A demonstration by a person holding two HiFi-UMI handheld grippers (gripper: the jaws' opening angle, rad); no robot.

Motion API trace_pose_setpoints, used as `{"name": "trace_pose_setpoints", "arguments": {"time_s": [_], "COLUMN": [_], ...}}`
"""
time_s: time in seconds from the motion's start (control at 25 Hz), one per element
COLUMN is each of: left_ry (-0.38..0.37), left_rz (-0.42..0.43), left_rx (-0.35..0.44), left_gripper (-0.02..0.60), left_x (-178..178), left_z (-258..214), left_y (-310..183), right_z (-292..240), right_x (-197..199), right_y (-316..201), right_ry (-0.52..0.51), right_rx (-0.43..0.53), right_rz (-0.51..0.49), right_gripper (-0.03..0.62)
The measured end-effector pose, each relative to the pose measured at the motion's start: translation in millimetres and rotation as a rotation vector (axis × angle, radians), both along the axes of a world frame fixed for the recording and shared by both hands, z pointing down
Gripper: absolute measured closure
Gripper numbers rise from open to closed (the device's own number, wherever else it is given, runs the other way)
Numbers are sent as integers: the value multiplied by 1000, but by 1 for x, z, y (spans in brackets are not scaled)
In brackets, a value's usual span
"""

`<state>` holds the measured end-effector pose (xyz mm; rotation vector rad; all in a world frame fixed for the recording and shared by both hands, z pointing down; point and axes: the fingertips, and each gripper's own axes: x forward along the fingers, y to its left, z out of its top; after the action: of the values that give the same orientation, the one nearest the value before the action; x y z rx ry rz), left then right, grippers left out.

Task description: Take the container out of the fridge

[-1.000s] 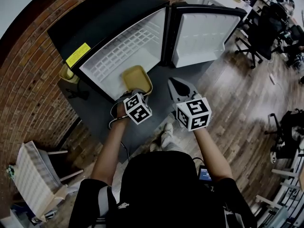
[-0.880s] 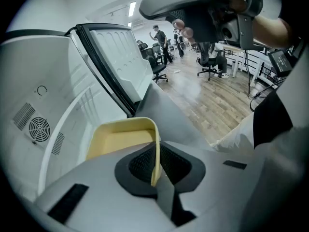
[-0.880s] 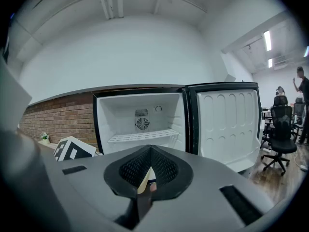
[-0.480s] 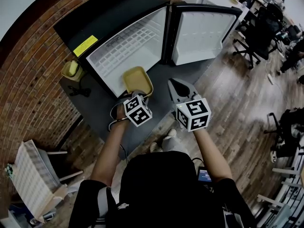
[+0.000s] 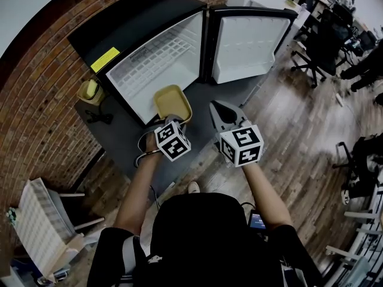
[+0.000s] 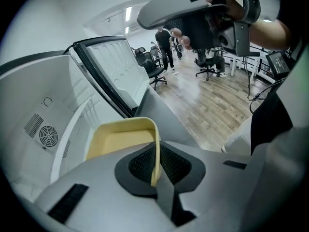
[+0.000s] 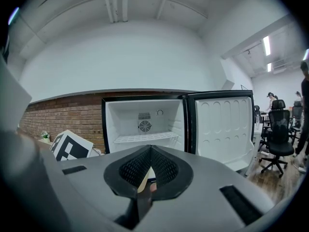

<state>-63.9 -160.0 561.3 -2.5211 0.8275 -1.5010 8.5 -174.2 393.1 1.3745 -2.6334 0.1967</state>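
The yellow container hangs just in front of the open black fridge, outside its white interior. My left gripper is shut on the container's near rim; in the left gripper view the rim of the container stands edge-on between the dark pads of the left gripper. My right gripper hovers to the right of the container, shut and holding nothing. The right gripper view looks past the right gripper at the fridge, whose wire shelf is bare.
The fridge door stands swung wide to the right. A dark mat lies under the fridge, with a yellow object beside it by the brick wall. Office chairs stand at far right, a white rack at lower left.
The left gripper stays shut on the container and holds about the same place. The person's feet have drawn back beneath the body, and the fridge sits slightly farther up the view.
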Motion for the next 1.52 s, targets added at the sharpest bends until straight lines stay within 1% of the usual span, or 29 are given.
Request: {"name": "trace_pose_setpoints", "arguments": {"time_s": [0.24, 0.56, 0.8, 1.0, 1.28, 1.52], "left_ry": [4, 11, 6, -6, -5, -13], "left_rz": [-15, -39, -55, -74, -89, -94], "left_rx": [13, 26, 35, 37, 26, 33], "left_gripper": [551, 551, 551, 551, 551, 551], "left_x": [13, 31, 39, 41, 51, 58], "left_z": [-12, -28, -37, -38, -37, -35], "left_y": [13, 43, 67, 88, 120, 141], "right_z": [-6, -12, -14, -13, -8, -6], "right_x": [13, 31, 41, 49, 59, 67], "right_y": [14, 41, 63, 81, 106, 127], "right_ry": [6, 13, 3, -12, -19, -20], "right_rx": [0, -3, 1, -3, -12, -9], "right_rz": [-14, -46, -65, -73, -82, -85], "right_gripper": [554, 554, 554, 554, 554, 554]}}
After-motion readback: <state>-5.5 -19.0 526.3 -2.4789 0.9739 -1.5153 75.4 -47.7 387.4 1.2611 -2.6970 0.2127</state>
